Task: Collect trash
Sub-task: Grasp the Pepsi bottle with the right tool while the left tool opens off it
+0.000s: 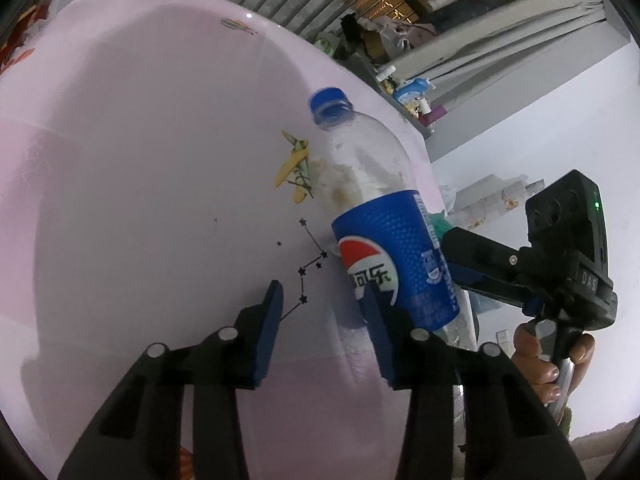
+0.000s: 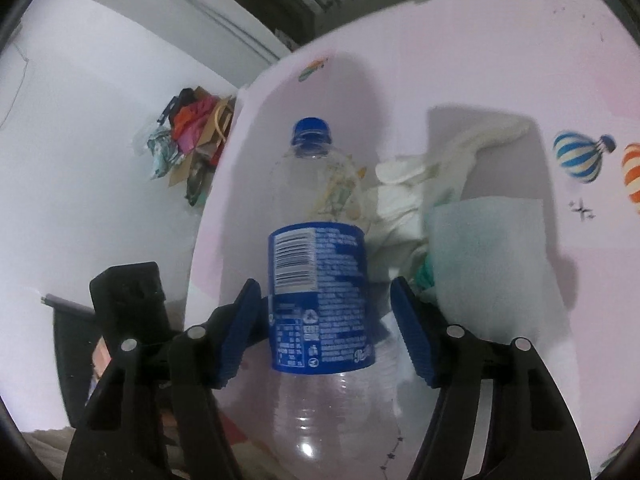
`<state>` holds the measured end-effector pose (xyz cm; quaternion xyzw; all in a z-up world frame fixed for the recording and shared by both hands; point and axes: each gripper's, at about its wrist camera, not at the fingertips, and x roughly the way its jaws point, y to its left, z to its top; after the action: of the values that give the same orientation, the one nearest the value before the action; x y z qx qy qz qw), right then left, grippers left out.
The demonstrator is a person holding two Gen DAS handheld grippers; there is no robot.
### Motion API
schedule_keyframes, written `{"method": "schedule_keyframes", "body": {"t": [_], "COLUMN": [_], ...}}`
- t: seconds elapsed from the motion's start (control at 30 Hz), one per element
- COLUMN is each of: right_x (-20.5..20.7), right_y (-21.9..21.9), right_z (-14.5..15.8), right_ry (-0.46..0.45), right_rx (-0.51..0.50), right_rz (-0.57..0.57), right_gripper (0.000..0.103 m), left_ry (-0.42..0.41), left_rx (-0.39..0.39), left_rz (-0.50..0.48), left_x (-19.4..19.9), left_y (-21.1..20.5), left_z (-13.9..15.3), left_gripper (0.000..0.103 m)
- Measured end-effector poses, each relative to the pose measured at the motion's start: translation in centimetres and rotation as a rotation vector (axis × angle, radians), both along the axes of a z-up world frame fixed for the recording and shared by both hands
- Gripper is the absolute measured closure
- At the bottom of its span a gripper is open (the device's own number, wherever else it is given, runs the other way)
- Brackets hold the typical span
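Observation:
An empty clear Pepsi bottle (image 1: 394, 240) with a blue label and blue cap stands over the pink tablecloth (image 1: 140, 160). In the right wrist view the bottle (image 2: 320, 280) sits between my right gripper's (image 2: 326, 308) blue fingers; the jaws are wide and there are gaps on both sides. My left gripper (image 1: 326, 304) is open and empty, just left of the bottle. The right gripper's black body (image 1: 560, 272) shows in the left wrist view, its finger reaching behind the bottle. Yellow and green scraps (image 1: 294, 170) lie on the cloth beyond the bottle.
Crumpled white tissues (image 2: 404, 184) and a pale sheet of paper (image 2: 492, 256) lie on the table right of the bottle. The table edge runs to the left in the right wrist view, with a pile of clothes and bags (image 2: 192, 148) on the floor beyond.

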<state>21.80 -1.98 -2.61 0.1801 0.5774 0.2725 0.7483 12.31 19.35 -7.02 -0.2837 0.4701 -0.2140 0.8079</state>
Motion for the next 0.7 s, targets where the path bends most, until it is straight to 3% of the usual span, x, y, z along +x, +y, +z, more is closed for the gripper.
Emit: {"method": "schedule_keyframes", "body": {"t": [0.3,0.5,0.7], "right_x": [-0.2,-0.4,-1.3], "right_y": [0.8,-0.1,-2.5], "right_z": [0.5,1.0,3.2], "right_ry": [0.0,0.013,-0.022], "right_rx": [-0.039,0.048,0.189], "right_rz": [0.035,0.012,-0.02], "right_gripper": [0.046,0.047,0.047], "left_ry": [-0.001,-0.011,-0.095], "left_rx": [0.006,-0.01,0.015], "left_rz": [0.01,0.007,-0.005], "left_x": [0.8,0.7,0.2], "left_y": [0.1,-0.1,-0.9], "left_z": [0.0,1.3,5.3], "left_gripper": [0.069,0.072,0.072]}}
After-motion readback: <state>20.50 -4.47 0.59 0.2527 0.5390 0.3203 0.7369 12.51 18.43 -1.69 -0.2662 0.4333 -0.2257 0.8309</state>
